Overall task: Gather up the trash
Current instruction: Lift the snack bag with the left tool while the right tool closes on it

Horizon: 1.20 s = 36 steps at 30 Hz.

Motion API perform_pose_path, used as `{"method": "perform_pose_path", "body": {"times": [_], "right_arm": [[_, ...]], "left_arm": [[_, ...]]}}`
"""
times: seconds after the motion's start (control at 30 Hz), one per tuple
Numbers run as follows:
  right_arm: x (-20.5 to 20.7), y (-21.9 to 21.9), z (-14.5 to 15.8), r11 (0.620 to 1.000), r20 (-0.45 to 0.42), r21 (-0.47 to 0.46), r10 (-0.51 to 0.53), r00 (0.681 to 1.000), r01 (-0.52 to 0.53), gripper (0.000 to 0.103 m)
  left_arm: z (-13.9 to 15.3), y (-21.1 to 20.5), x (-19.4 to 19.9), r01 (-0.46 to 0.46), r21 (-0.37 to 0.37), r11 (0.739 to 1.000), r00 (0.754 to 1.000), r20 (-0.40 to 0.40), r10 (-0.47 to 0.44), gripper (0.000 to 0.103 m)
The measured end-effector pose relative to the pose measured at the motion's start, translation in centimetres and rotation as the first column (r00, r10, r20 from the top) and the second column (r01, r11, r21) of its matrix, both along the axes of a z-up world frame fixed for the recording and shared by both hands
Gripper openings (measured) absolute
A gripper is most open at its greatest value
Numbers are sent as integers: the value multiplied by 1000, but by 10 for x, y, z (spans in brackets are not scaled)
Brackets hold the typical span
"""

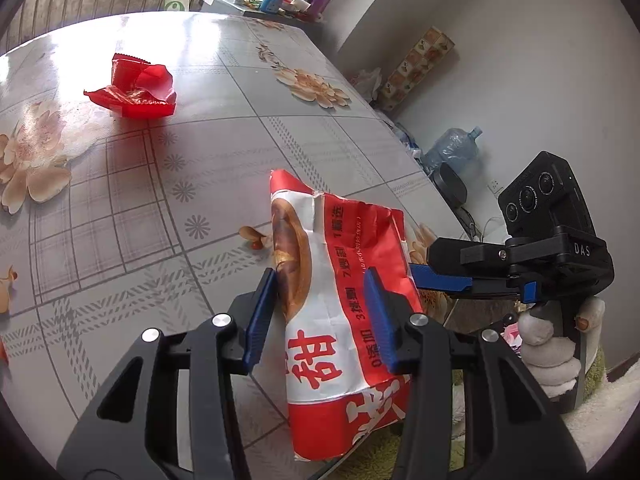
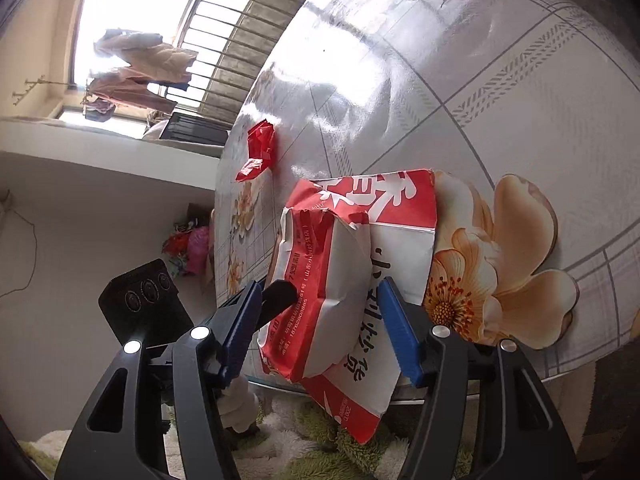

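Left wrist: glossy floral tablecloth [image 1: 224, 128], white wall [image 1: 500, 60].

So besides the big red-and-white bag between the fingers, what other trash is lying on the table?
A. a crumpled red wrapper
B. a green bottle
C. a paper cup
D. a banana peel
A: a crumpled red wrapper lies alone on the flowered table, beyond the bag.

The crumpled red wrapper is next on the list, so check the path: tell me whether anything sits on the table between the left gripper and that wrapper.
Only the red-and-white paper bag, which sits between the left gripper fingers. Beyond it, the flowered table shows no visible object up to the crumpled red wrapper.
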State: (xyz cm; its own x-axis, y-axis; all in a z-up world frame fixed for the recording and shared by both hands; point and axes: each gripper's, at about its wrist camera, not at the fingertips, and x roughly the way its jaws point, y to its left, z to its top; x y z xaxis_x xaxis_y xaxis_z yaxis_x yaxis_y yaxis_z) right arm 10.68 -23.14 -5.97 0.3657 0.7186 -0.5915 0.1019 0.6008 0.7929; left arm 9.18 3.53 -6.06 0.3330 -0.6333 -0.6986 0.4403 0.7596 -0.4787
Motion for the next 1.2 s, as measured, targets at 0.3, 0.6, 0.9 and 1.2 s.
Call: {"method": "perform_pose_path", "body": {"times": [0.3, 0.6, 0.9, 1.2], "right_arm": [[-33, -33, 22, 991, 18, -126, -30, 999, 32, 66], [-72, -59, -16, 991, -100, -17, -135, 986, 134, 70], [-78, -69, -17, 982, -96, 1, -188, 977, 189, 69], [-95, -80, -32, 963, -97, 33, -263, 960, 267, 69]], "left_arm": [[-3, -15, 11, 33, -35, 999, 999, -19, -33, 42], [-6, -56, 7, 177, -69, 982, 984, -19, -179, 41], [-10, -87, -6, 300, -94, 949, 953, -16, -303, 41], [-15, -98, -7, 355, -113, 928, 933, -8, -359, 40]]}}
